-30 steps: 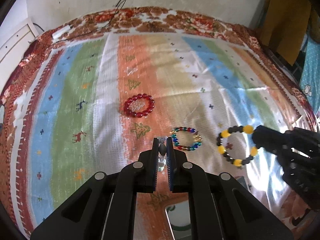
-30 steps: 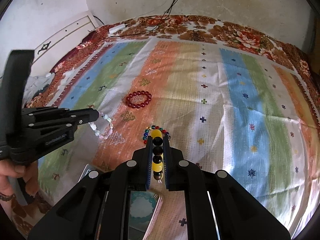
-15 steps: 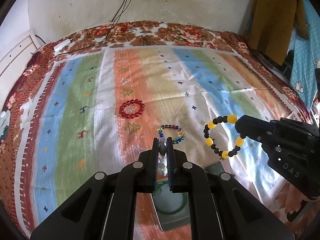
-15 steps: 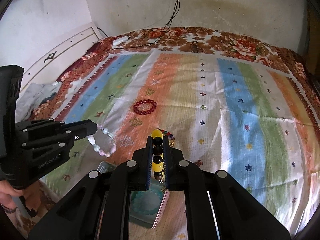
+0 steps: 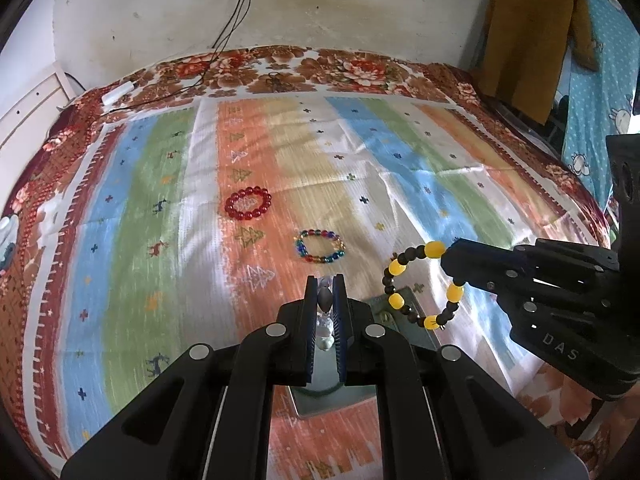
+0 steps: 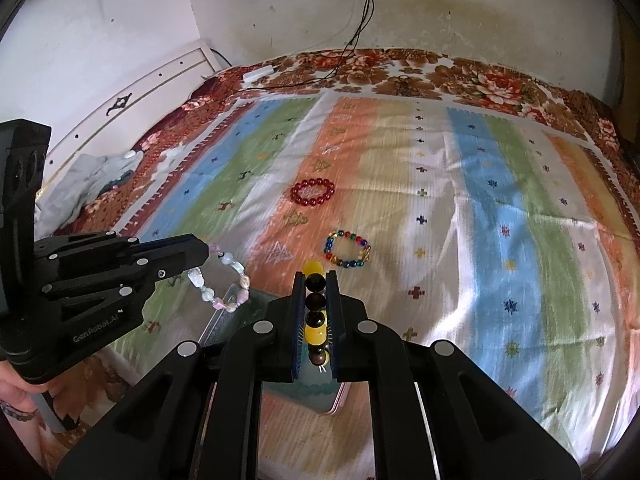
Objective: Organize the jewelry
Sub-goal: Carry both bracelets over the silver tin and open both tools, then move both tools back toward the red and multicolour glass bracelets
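Two light, limp bead loops are being held above the open box [image 6: 240, 312]: pastel bracelet [image 6: 224, 280] pinched in the left gripper [image 5: 325, 304], yellow-and-black bracelet [image 5: 420, 284] clamped bead-wise in the right gripper [image 6: 316, 312], judged slippery.

The bed cover [image 5: 180, 200] is woven cloth with a soft sheen and fine ribs; its floral border [image 5: 340, 72] looks more matt. The red bracelet [image 5: 248, 203] has glossy, glass-like beads, and the multicolour bracelet [image 5: 320, 246] shines like metal. The left claw [image 5: 325, 300] is matt black plastic with round silver metal bolts; its pale bracelet [image 6: 224, 284] has cloudy, smooth stones. The right claw [image 6: 316, 292] has the same plastic; its black-yellow bracelet [image 5: 416, 284] has smooth yellow and dull dark beads. The box [image 5: 404, 312] looks like grey metal. The wall [image 5: 360, 8] is rough, stained plaster.
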The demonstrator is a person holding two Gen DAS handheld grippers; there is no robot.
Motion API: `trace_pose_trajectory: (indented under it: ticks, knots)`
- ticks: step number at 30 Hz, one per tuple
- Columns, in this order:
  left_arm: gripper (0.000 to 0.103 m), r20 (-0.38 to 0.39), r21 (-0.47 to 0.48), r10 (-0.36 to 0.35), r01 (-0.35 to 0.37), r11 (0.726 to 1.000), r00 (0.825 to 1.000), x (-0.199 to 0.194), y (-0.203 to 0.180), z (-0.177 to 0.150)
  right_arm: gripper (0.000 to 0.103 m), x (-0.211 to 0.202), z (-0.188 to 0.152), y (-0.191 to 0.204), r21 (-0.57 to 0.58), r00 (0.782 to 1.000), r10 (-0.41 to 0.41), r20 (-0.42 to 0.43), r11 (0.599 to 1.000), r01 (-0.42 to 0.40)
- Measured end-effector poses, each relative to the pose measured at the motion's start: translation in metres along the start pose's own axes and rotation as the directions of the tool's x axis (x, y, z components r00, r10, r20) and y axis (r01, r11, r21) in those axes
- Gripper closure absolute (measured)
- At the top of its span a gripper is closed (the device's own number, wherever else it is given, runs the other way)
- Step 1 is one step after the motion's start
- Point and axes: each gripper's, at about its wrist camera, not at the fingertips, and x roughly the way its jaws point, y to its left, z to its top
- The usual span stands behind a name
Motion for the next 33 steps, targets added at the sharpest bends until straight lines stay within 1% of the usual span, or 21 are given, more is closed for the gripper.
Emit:
trace_pose_trajectory:
  ticks: [8,9,10,11,12,13,15,17,20,27,33]
  knots:
    - [0.096,-0.015,0.002,-0.007,0.007,1.000,1.000,-0.003,-0.005,-0.014,0.092,-0.002,-0.015,0.004,0.000,1.000,0.004,-0.017,1.000,-0.004]
    - [0.086,-0.013,0.002,-0.012,0.012,1.000,1.000,-0.003,-0.005,-0.014,0.091,-0.002,-0.016,0.003,0.004,1.000,0.006,-0.018,1.000,-0.006]
    - [0.054,-0.005,0.002,-0.007,0.007,1.000,1.000,-0.003,-0.005,-0.014,0.080,0.000,-0.017,0.002,0.008,1.000,0.014,-0.028,1.000,-0.014]
    - [0.043,0.012,0.002,0.013,-0.013,1.000,1.000,-0.005,-0.004,-0.013,0.057,0.000,-0.018,0.001,0.013,0.999,0.014,-0.028,1.000,-0.014]
    - [0.043,0.025,0.010,0.030,-0.030,1.000,0.999,-0.006,-0.004,-0.013,0.048,-0.001,-0.019,-0.001,0.023,1.000,0.005,-0.020,1.000,-0.005]
    - [0.043,0.034,0.023,0.059,-0.060,0.998,0.998,-0.007,-0.004,-0.013,0.045,-0.002,-0.018,-0.003,0.025,1.000,-0.007,-0.012,1.000,0.007]
    - [0.044,0.032,0.016,0.067,-0.067,0.998,0.997,-0.006,-0.002,-0.012,0.045,-0.004,-0.017,-0.003,0.007,1.000,-0.025,-0.003,1.000,0.025]
    - [0.045,0.020,0.000,0.054,-0.054,0.999,0.998,-0.003,0.001,-0.011,0.045,-0.005,-0.017,-0.004,0.004,0.999,-0.045,0.002,0.999,0.045]
    - [0.045,0.017,0.003,0.067,-0.067,0.998,0.998,0.000,0.003,-0.010,0.045,-0.003,-0.017,-0.008,0.012,0.999,-0.042,-0.003,0.999,0.043]
    - [0.045,-0.001,-0.035,0.086,-0.086,0.996,0.996,0.014,0.019,0.002,0.045,0.011,-0.011,-0.019,0.025,0.997,-0.074,-0.024,0.997,0.075]
    - [0.044,0.003,-0.031,0.089,-0.089,0.996,0.996,0.024,0.025,0.014,0.045,0.023,-0.002,-0.025,0.030,0.995,-0.098,-0.027,0.995,0.098]
